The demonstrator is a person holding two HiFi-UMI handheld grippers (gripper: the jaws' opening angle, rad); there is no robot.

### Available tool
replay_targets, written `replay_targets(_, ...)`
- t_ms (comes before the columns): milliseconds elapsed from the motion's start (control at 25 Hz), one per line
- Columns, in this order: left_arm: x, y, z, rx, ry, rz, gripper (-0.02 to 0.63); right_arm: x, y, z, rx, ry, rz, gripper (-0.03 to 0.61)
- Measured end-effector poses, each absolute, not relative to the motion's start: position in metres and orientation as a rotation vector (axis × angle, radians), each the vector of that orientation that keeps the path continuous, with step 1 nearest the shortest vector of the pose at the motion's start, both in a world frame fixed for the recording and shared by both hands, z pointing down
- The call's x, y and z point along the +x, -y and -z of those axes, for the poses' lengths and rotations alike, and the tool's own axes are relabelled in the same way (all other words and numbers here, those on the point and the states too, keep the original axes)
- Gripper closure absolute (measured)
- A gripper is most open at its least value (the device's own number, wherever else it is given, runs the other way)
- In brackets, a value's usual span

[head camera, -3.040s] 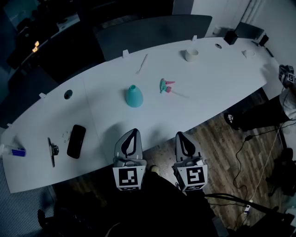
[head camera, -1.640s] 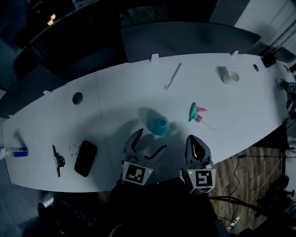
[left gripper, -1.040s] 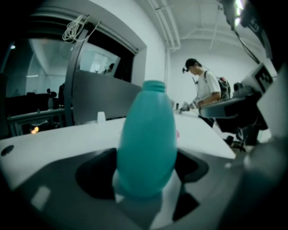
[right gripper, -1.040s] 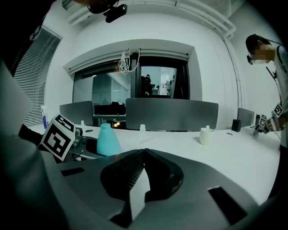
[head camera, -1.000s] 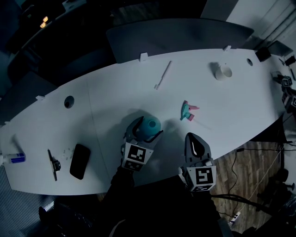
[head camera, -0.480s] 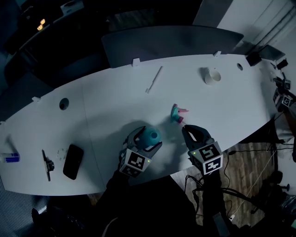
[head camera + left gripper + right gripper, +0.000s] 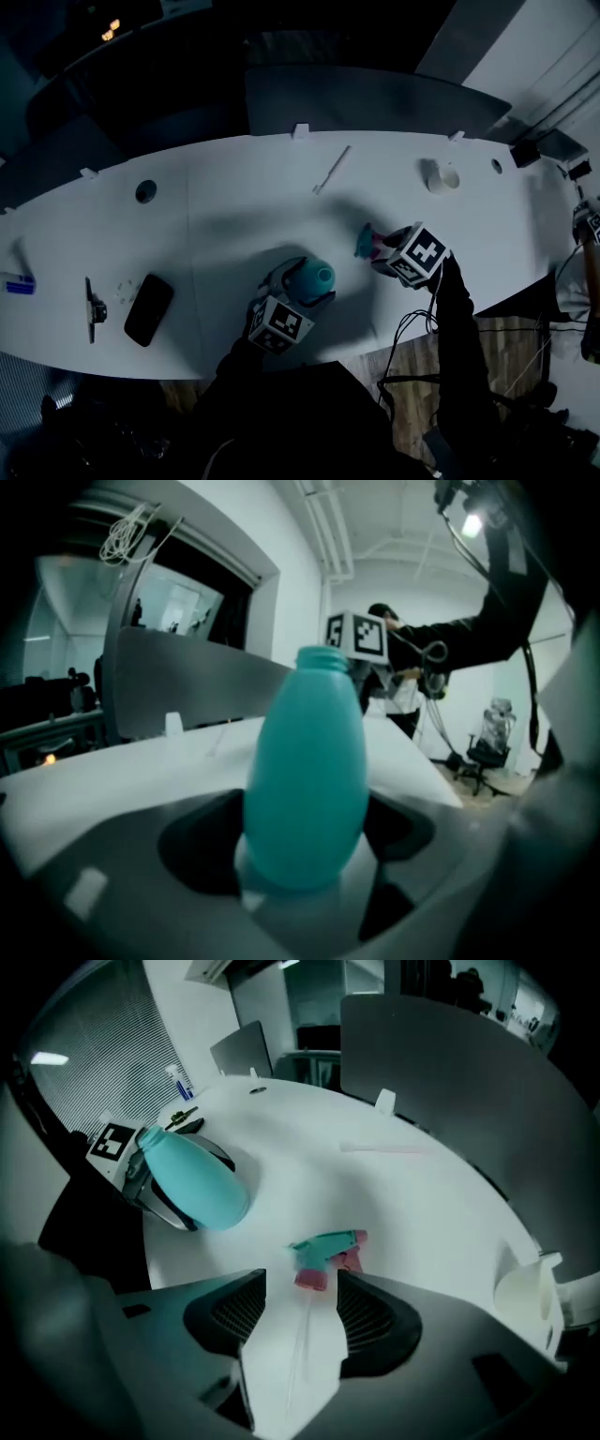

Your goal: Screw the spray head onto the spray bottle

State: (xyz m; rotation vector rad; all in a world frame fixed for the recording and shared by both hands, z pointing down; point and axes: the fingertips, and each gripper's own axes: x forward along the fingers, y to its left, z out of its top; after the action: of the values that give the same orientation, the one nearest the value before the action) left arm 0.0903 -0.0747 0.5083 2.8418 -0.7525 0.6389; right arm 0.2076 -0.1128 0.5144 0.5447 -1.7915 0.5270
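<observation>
Dim light here, and much is lost in the head view. The jaws of the right tool [image 7: 382, 253] are covered by its own marker cube, and only a teal-and-pink edge of the spray head [image 7: 367, 243] is seen beside it. Both sleeves are swallowed by the dark below the near edge of the desk [image 7: 216, 216]. In the left gripper view the foot of the bottle [image 7: 305, 761] is masked by the tool body, so whether it rests on the desk cannot be told. The spray head's thin tube is barely made out in the right gripper view, a pale line on the pale desk.

Now the poses. The left tool [image 7: 300, 281] is held low and pointed slightly downward across the desk. It is clenched on the bottle's lower body, with a pad on each side, and the open neck is turned upward. The right tool is pointed steeply down over the spray head, and a dark sleeve is stretched up to it from the near edge. Its jaws have just been opening and are seen wide apart, released. The pink collar is found at their tips and the tube between them, with nothing pressed by the pads. The spray head is laid flat on the desk, just right of the bottle and apart from it.
</observation>
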Motion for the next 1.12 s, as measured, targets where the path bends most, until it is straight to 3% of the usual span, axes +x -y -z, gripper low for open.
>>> replay_targets(200, 0.09, 0.074, -0.507, 2.835, 0.768, -0.627, 0.222, 0.201, 0.115, -0.535, 0.466, 1.702, -0.661, 0.343)
replay_targets(320, 0.09, 0.074, -0.508, 2.835, 0.773, -0.625, 0.222, 0.203, 0.12, -0.546, 0.463, 1.65, -0.697, 0.434)
replay_targets(800, 0.087, 0.075, -0.509, 2.838, 0.778, -0.621, 0.222, 0.2, 0.118, -0.559, 0.496, 1.629, -0.815, 0.436)
replay_targets(1120, 0.088, 0.074, -0.509, 2.834, 0.775, -0.621, 0.222, 0.162, 0.144, -0.452, 0.833, 2.207, -0.752, 0.439)
